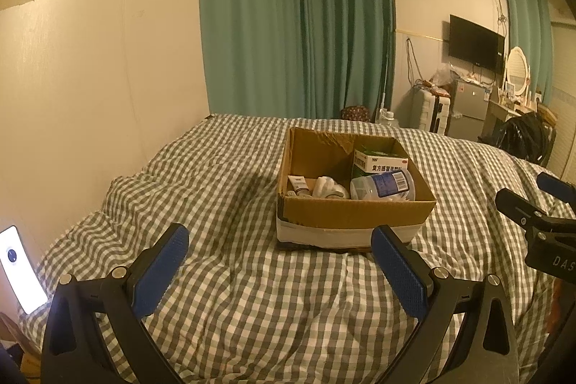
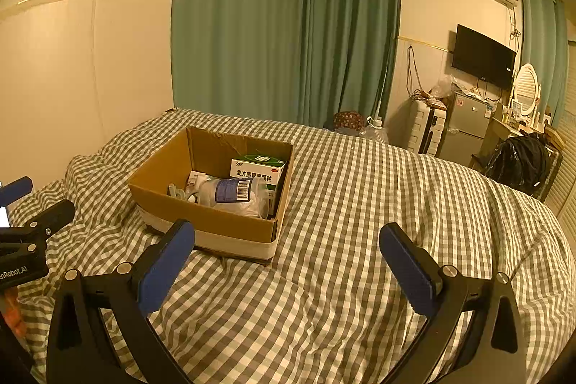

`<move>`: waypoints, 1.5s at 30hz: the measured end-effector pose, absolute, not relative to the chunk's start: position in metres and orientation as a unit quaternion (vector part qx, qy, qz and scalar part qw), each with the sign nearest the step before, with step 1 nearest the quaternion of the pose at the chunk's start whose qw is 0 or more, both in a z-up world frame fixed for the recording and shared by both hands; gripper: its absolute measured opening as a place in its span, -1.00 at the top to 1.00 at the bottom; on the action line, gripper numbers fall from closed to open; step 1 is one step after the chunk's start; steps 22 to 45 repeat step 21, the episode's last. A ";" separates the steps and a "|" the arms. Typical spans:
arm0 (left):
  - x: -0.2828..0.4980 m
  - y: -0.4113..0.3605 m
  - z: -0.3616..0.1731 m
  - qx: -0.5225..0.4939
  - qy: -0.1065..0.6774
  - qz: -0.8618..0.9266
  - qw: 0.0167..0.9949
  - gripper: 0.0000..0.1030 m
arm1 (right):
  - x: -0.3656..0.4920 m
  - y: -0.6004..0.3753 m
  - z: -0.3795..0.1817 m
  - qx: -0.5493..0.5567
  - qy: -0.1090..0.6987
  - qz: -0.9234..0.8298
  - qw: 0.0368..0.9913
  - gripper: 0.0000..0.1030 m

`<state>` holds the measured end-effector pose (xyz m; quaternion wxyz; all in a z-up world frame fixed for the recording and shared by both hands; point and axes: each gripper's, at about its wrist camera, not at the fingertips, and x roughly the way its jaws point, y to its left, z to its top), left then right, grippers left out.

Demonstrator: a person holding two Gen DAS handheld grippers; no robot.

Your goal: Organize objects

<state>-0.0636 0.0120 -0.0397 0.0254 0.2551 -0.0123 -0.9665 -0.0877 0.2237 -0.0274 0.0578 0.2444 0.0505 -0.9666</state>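
Note:
An open cardboard box (image 1: 354, 213) (image 2: 201, 215) sits on the checked bed cover. Inside it lie a clear bottle with a blue label (image 1: 383, 184) (image 2: 230, 191), a green and white medicine carton (image 1: 379, 161) (image 2: 257, 168), a small white tube (image 1: 298, 184) and a white crumpled item (image 1: 327, 188). My left gripper (image 1: 282, 240) hovers open just in front of the box, nothing between its blue pads. My right gripper (image 2: 288, 236) is open too, over bare cover to the right of the box. Each gripper shows at the edge of the other's view.
The checked bed cover (image 1: 252, 294) (image 2: 360, 204) spreads all around the box. A lit phone (image 1: 19, 270) stands at the left bed edge by the wall. Green curtains (image 1: 295, 24) hang behind. A suitcase (image 2: 426, 128), small fridge (image 2: 468, 128) and dark bag (image 2: 522, 164) stand beyond the bed at right.

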 end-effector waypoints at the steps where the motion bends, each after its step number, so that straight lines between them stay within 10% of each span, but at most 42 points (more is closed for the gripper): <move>1: -0.063 0.013 -0.040 0.255 -0.014 -0.967 0.026 -1.00 | -0.088 0.224 -0.027 0.244 0.051 -0.967 0.058 -0.99; 45: -0.063 0.012 -0.045 0.260 -0.021 -0.965 0.027 -1.00 | -0.087 0.222 -0.031 0.247 0.065 -0.965 0.060 -0.99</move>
